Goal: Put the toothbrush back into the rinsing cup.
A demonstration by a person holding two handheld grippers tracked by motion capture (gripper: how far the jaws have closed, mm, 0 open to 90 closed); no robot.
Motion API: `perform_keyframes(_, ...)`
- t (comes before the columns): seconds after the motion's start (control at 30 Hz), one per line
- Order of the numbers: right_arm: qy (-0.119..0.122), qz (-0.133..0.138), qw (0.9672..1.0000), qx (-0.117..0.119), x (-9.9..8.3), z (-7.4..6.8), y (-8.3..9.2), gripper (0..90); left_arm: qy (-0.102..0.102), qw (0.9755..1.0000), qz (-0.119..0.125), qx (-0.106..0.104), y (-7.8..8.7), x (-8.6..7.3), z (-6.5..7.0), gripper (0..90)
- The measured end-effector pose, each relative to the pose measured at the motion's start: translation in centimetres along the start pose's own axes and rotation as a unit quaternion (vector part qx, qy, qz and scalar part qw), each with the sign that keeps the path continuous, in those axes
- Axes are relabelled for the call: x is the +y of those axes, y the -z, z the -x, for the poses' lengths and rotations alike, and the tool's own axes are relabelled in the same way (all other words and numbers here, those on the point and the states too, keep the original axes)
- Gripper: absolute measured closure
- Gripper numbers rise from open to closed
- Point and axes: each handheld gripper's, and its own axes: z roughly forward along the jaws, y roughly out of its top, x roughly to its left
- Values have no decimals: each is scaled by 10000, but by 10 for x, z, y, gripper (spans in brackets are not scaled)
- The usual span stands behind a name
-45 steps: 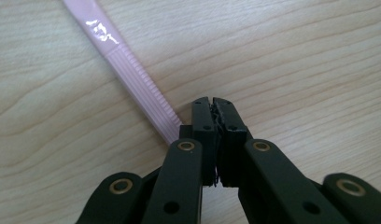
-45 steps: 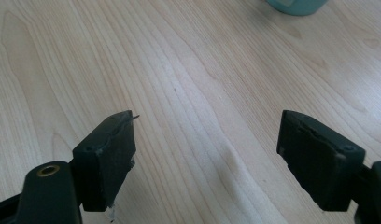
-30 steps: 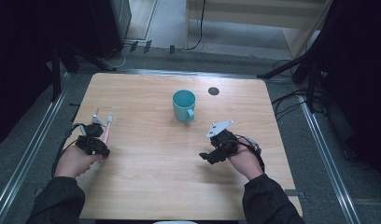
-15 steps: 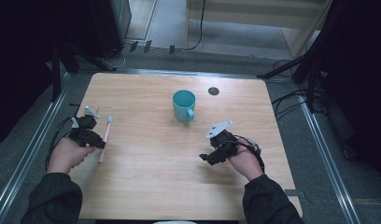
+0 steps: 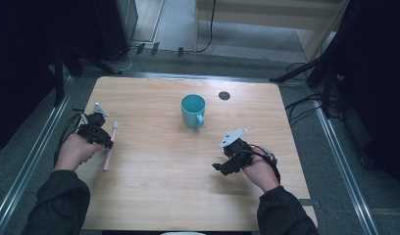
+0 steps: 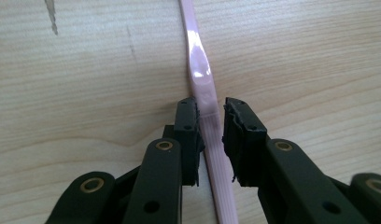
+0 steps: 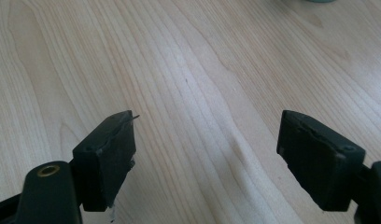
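Observation:
A pink toothbrush [image 5: 110,147] lies flat on the wooden table [image 5: 154,196] near its left edge, bristle end pointing away from me. My left gripper [image 5: 106,142] sits low over the handle. In the left gripper view the handle [image 6: 200,74] runs between the two jaws, which have just been opening and stand slightly off it, so the left gripper [image 6: 211,126] is open. A teal mug [image 5: 193,110] stands upright at the table's middle back. My right gripper [image 5: 221,169] rests at the front right with its jaws wide apart; the right gripper [image 7: 206,121] holds nothing over bare wood.
A small dark round mark [image 5: 224,95] lies on the table behind and right of the mug. Metal rails [image 5: 31,166] run along both sides of the table, and cables lie on the floor to the right.
The left hand has shifted left toward the table's edge. The toothbrush, raised in its jaws a second ago, now lies on the wood with the jaws parted around it. The right hand has stayed put.

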Motion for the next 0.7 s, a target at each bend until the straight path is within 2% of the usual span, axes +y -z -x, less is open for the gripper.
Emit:
perform_keyframes(0.2,-18,-24,10000,-42,-5,0,2,198,52,9999,-135,69,-5,5,-1,731)
perform_keyframes(0.3,-47,-40,10000,-68,-7,-1,3,198,-39,9997,-235,86,-8,5,1,724)
perform_keyframes(0.53,-74,-84,9999,-105,-10,-2,5,198,-35,9997,-230,84,-9,6,1,733)
perform_keyframes(0.6,-82,-112,9998,-108,-10,-3,5,198,-22,9996,-294,36,-9,6,1,746)
perform_keyframes(0.7,-68,-156,9998,-124,-12,-2,4,198,-59,9994,-307,120,-10,6,3,771)
